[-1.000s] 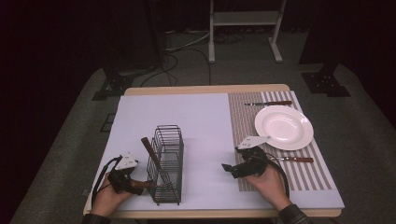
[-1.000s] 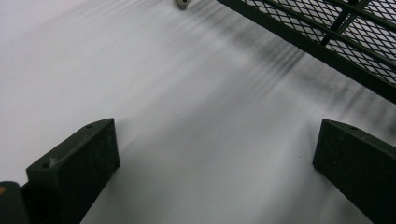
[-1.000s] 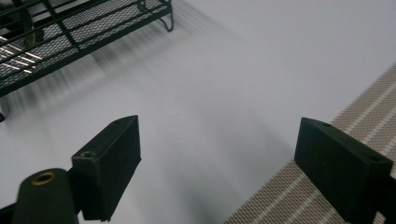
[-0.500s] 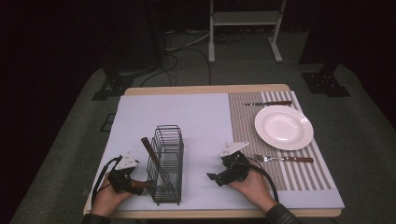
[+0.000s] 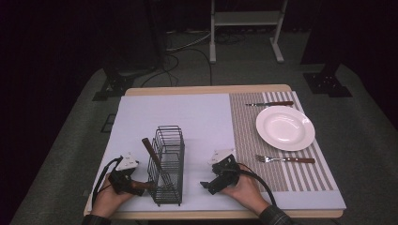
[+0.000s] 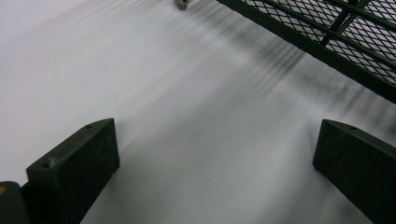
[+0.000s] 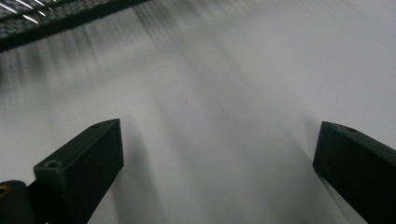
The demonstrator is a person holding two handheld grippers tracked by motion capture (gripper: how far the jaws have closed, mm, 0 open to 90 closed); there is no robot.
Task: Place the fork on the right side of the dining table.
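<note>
1. Left hand-held gripper (image 5: 136, 186): jaws spread wide, empty, near front-left corner of surface (image 5: 206, 91), beside wire basket (image 5: 167, 164).
2. Right hand-held gripper (image 5: 209, 184): jaws wide, empty, front edge, right of basket.
3. Plate (image 5: 285, 127), fork (image 5: 284, 159): right side.

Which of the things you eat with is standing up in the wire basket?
The brown-handled utensil leaning in the wire basket. The fork lies flat below the white plate, and the knife lies flat above it, both on the striped mat.
</note>
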